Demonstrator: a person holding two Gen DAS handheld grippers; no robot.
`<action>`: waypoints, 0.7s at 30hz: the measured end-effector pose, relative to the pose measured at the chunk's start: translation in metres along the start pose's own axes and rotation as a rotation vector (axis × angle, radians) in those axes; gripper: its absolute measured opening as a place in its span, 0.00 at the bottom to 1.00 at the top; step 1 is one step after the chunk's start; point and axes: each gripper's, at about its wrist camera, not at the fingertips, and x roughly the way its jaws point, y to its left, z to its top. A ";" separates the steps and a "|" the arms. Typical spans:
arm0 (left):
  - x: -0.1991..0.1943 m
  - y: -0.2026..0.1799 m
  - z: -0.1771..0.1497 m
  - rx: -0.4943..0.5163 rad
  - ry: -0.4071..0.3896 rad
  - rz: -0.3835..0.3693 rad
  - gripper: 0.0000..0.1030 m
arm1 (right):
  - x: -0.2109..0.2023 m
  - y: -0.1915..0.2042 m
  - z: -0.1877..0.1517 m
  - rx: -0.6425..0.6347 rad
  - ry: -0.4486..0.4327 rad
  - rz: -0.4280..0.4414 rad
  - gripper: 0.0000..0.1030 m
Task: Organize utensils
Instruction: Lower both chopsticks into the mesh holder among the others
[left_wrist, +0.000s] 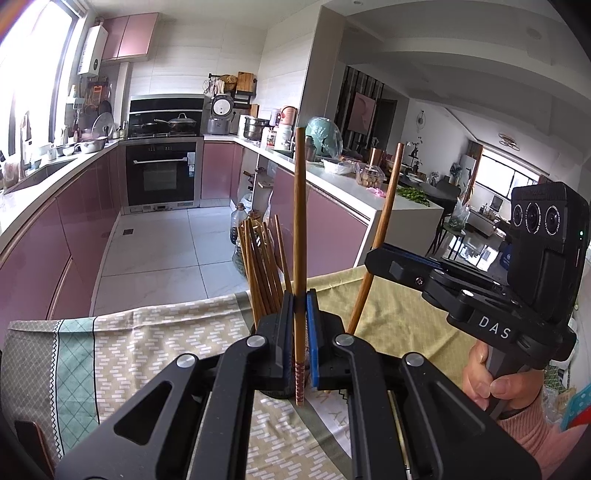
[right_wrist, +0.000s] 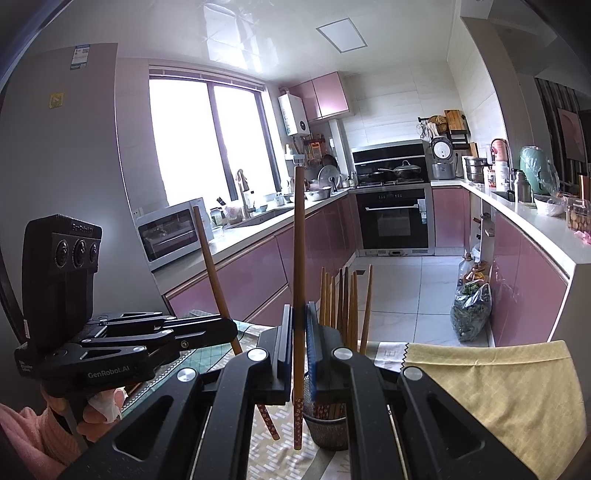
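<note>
You are holding one chopstick upright in each gripper: the left gripper (left_wrist: 300, 332) is clamping one chopstick (left_wrist: 300, 221), the right gripper (right_wrist: 300, 347) the other chopstick (right_wrist: 299, 277). Most chopsticks (right_wrist: 343, 299) are already standing in the mesh holder (right_wrist: 327, 430), at one o'clock from your right gripper on the tabletop (left_wrist: 147, 350). These two are remaining.

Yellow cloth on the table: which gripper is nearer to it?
Right. The right gripper hovers above the yellow cloth; the left gripper is just off its left edge, over the patterned cloth.
</note>
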 end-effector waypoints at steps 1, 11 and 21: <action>-0.001 0.000 0.002 0.000 -0.004 0.000 0.07 | 0.000 0.000 0.002 -0.002 -0.004 0.000 0.06; -0.007 -0.003 0.014 0.005 -0.055 -0.005 0.07 | 0.006 -0.004 0.012 -0.017 -0.019 -0.010 0.06; -0.001 -0.006 0.019 0.004 -0.078 0.011 0.07 | 0.013 -0.007 0.016 -0.006 -0.025 -0.020 0.06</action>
